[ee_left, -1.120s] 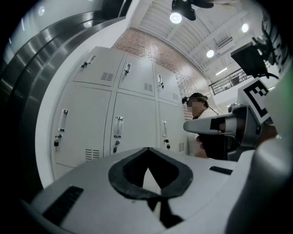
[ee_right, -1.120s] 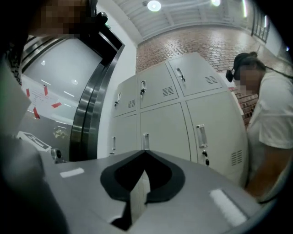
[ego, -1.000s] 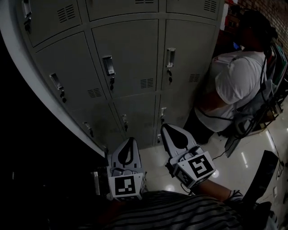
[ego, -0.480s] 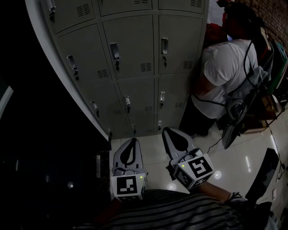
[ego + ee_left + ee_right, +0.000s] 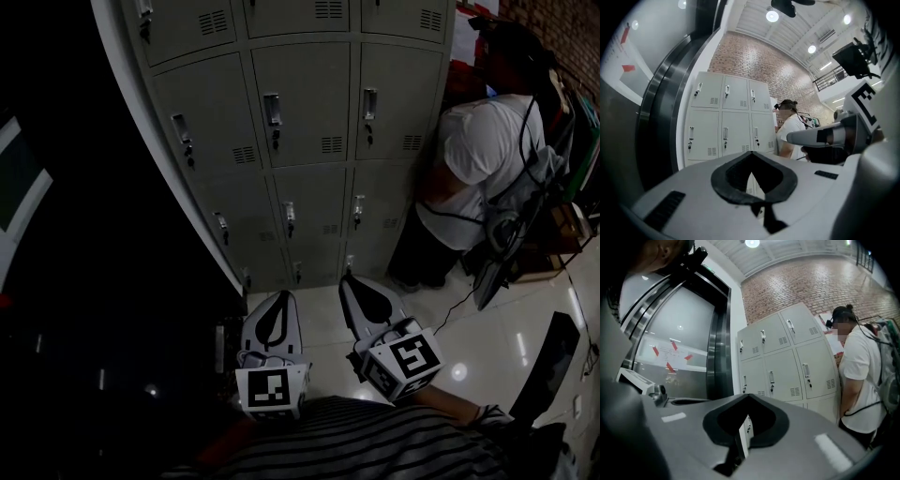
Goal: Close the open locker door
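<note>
A bank of grey lockers point(image 5: 309, 141) stands ahead of me, seen also in the left gripper view point(image 5: 725, 117) and the right gripper view point(image 5: 787, 357). Every door that shows lies flush, each with a handle and a key; I see no door standing open. My left gripper point(image 5: 279, 296) hangs low over the floor, well short of the lockers, shut with nothing in it point(image 5: 751, 153). Beside it my right gripper point(image 5: 349, 281) is also shut and empty point(image 5: 749, 395).
A person in a white shirt point(image 5: 487, 159) with a backpack stands close against the lockers' right end. A dark steel frame and glass panel point(image 5: 693, 343) adjoin the lockers on the left. Glossy floor point(image 5: 450, 328) lies below, with cables and dark gear at the right.
The head view has swung, so the lockers now sit further right and farther off, with more rows showing. Both grippers stay low and shut, a little lower in the frame.
</note>
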`<state>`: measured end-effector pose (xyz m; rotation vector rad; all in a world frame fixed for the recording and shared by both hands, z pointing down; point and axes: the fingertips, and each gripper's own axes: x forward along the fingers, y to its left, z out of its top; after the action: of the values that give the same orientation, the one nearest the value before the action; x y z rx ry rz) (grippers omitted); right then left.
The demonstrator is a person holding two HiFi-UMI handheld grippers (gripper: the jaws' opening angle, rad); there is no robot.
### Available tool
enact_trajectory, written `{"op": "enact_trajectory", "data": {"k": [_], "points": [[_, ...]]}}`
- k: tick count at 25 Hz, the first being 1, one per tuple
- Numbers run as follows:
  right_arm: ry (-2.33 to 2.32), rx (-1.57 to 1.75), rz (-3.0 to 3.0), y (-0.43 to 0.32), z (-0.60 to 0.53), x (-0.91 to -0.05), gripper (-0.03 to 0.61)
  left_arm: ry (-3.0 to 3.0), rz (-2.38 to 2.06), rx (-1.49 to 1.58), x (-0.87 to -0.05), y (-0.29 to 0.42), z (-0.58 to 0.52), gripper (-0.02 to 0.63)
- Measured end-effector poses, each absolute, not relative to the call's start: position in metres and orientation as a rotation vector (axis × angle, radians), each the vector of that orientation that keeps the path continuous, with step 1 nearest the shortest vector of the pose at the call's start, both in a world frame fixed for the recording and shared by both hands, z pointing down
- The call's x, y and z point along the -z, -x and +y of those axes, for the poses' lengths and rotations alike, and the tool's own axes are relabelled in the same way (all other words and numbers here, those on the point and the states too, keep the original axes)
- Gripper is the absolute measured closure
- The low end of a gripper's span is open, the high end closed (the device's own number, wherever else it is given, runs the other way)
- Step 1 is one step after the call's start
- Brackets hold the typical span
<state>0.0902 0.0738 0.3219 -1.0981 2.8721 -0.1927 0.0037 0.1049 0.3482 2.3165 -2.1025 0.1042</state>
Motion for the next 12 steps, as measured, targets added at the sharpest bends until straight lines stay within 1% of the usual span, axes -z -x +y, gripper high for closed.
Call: {"op": "enact_trajectory", "data": {"k": [4,12], "points": [[1.105,0.179,2.878,-0.071,0.082,-0.319,0.575,-2.341,-2.077,-0.096,-0.347,0.010,0.111,0.609],[1.144,0.165,2.883,-0.055,0.089,-0.323,0.575,-2.386,-2.040,-0.088,-0.348,0.022,0.113,0.609]]}}
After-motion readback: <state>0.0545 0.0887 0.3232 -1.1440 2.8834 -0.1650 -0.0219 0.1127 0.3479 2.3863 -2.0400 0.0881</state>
